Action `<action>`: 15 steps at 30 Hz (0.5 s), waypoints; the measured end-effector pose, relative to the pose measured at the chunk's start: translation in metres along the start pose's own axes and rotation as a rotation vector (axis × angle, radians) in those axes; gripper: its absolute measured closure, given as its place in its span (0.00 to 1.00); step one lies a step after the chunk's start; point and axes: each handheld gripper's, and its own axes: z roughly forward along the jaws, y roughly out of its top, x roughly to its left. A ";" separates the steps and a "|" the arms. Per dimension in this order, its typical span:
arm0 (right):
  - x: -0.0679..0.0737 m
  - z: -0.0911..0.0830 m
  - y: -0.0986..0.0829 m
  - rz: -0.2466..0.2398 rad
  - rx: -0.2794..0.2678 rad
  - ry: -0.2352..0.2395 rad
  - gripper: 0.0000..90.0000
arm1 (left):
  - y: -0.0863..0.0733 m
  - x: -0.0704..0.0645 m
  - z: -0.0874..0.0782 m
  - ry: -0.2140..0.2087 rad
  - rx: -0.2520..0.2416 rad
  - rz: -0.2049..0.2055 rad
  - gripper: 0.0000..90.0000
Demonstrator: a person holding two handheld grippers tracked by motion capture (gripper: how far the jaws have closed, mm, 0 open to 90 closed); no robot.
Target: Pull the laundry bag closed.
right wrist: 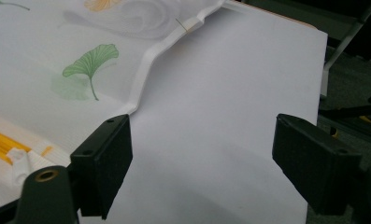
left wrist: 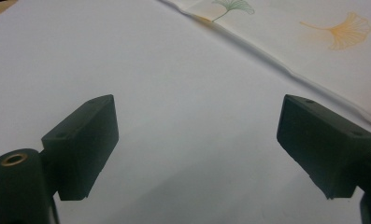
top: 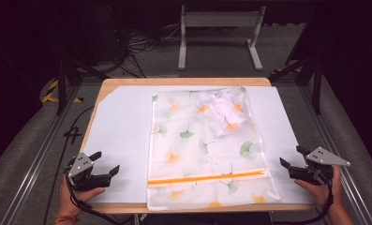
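A white mesh laundry bag [top: 203, 150] printed with green and orange ginkgo leaves lies flat on the white sheet [top: 118, 140] that covers the table. An orange zipper [top: 207, 178] runs across its near end. A crumpled white cloth [top: 223, 110] sits inside it at the far right corner. My left gripper [top: 105, 161] rests open at the near left, well clear of the bag's left edge [left wrist: 286, 60]. My right gripper [top: 291, 156] stands open at the near right, just beside the bag's right edge [right wrist: 143, 79], nothing between its jaws.
The wooden table edge [top: 183, 81] shows at the far side. Beyond it stand a white metal frame [top: 219, 28], cables on the grey floor, and dark stand legs at both sides. Bare white sheet [right wrist: 230, 107] lies right of the bag.
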 end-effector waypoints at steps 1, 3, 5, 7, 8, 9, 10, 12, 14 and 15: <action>-0.001 0.000 -0.001 0.012 -0.004 0.004 0.22 | -0.001 -0.001 0.001 -0.002 0.006 -0.001 0.15; -0.001 0.001 -0.003 0.017 0.006 0.001 0.22 | -0.001 -0.001 0.001 0.002 0.011 0.006 0.14; 0.000 0.001 -0.004 0.009 0.009 0.001 0.21 | -0.001 -0.001 0.002 0.002 -0.001 -0.006 0.14; 0.002 0.002 -0.005 0.010 0.016 -0.002 0.21 | -0.001 -0.001 0.001 0.004 -0.003 -0.009 0.14; 0.002 0.001 -0.005 0.007 0.016 -0.004 0.21 | -0.001 -0.001 0.000 0.004 -0.007 -0.010 0.14; 0.003 0.001 -0.005 0.005 0.014 0.000 0.21 | -0.001 -0.002 0.000 0.003 -0.013 -0.011 0.14; 0.004 0.001 -0.005 0.002 0.017 -0.004 0.21 | 0.000 -0.002 0.000 0.000 -0.012 -0.008 0.14; 0.004 0.000 -0.004 -0.001 0.010 -0.005 0.21 | 0.000 -0.004 0.000 -0.002 -0.009 0.000 0.14; 0.005 0.000 -0.004 -0.002 0.011 -0.008 0.21 | 0.001 -0.004 0.000 -0.009 -0.015 -0.001 0.14; 0.005 0.001 -0.004 -0.006 0.015 -0.009 0.21 | 0.001 -0.004 0.000 -0.008 -0.016 -0.004 0.14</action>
